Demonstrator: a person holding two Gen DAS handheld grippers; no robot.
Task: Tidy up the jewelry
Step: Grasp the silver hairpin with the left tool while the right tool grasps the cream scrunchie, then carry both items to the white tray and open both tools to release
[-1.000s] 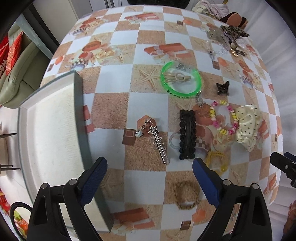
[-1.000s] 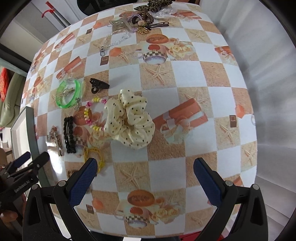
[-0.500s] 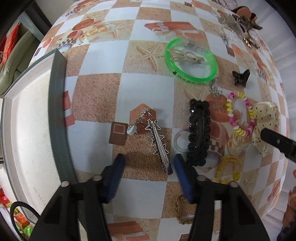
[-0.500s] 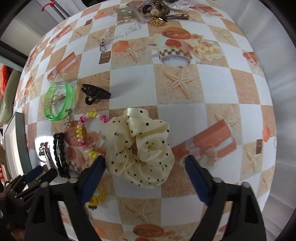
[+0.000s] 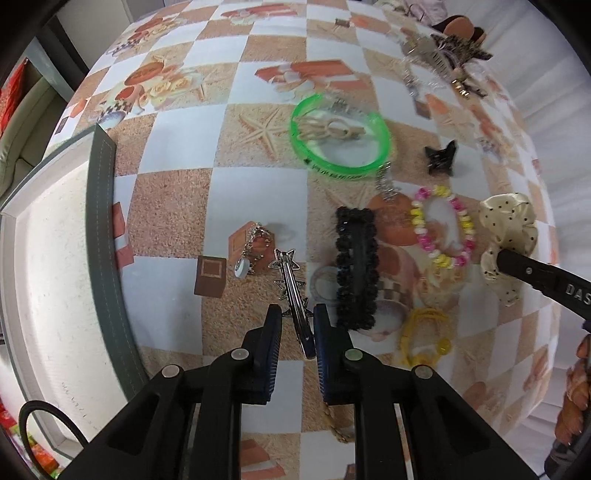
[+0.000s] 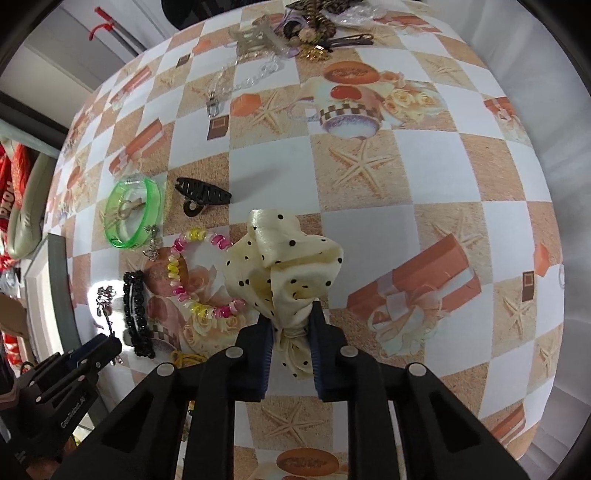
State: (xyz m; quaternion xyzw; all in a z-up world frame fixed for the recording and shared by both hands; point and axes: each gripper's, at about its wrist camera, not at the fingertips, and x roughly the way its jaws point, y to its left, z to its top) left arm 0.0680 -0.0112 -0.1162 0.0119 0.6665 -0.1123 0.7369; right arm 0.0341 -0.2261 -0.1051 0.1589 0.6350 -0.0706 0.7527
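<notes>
My left gripper (image 5: 296, 325) has its fingers closed around the near end of a silver star hair clip (image 5: 291, 284) that lies on the table. My right gripper (image 6: 291, 332) is shut on a cream polka-dot scrunchie (image 6: 284, 269), bunching its near end. A white tray with a grey rim (image 5: 101, 229) stands to the left. Nearby lie a black beaded clip (image 5: 356, 269), a pink and yellow bead bracelet (image 5: 441, 225), a green bangle (image 5: 340, 136), a small charm chain (image 5: 253, 247) and a yellow hair tie (image 5: 424, 336).
A black claw clip (image 5: 439, 157) lies right of the bangle. A heap of clips and chains (image 6: 295, 33) sits at the far edge of the table. A braided band (image 5: 334, 424) lies under my left gripper. The tablecloth (image 6: 424, 166) is checkered.
Both grippers have moved down and forward and closed: the left one around the star clip, the right one on the scrunchie, which is now bunched up.
</notes>
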